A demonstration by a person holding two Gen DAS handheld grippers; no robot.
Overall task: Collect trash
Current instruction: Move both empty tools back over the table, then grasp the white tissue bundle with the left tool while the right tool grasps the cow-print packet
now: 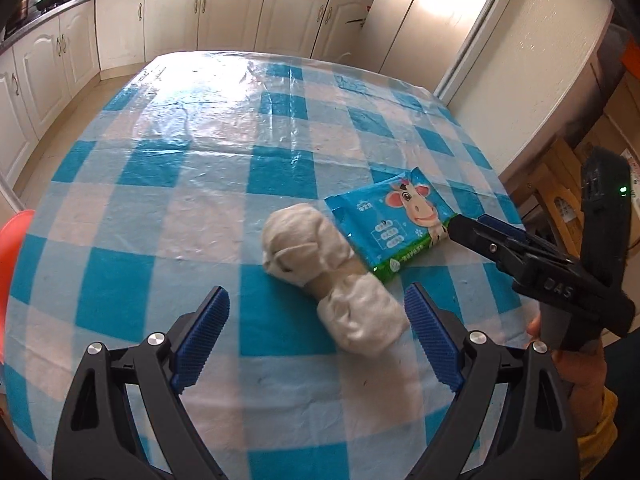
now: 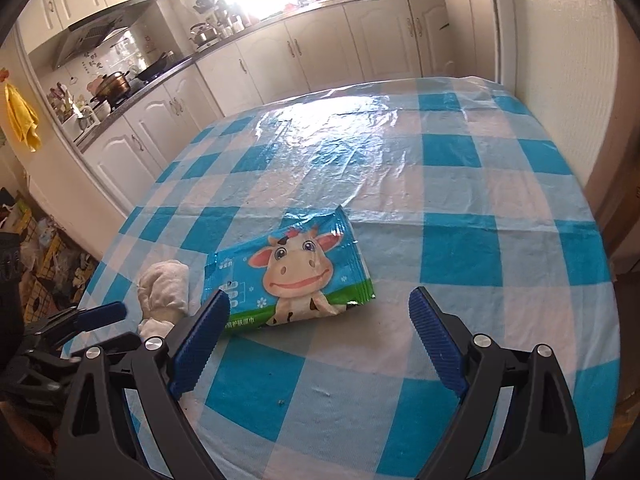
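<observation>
A crumpled off-white tissue wad (image 1: 328, 272) lies on the blue-and-white checked table (image 1: 180, 200), touching a blue wet-wipe pack with a cartoon cow (image 1: 394, 220). My left gripper (image 1: 316, 340) is open just short of the wad's near end. My right gripper (image 2: 320, 332) is open just in front of the wipe pack (image 2: 296, 276), its left finger over the pack's near corner. The wad (image 2: 166, 288) lies left of the pack. Each gripper shows in the other's view: the right (image 1: 480, 232), the left (image 2: 100, 316).
White kitchen cabinets (image 1: 168, 20) and a counter with pots (image 2: 116, 84) line the far walls. A fridge (image 1: 424, 16) stands behind the table. An orange object (image 1: 12, 248) sits at the table's left edge. Cluttered bags (image 2: 44, 256) lie on the floor at left.
</observation>
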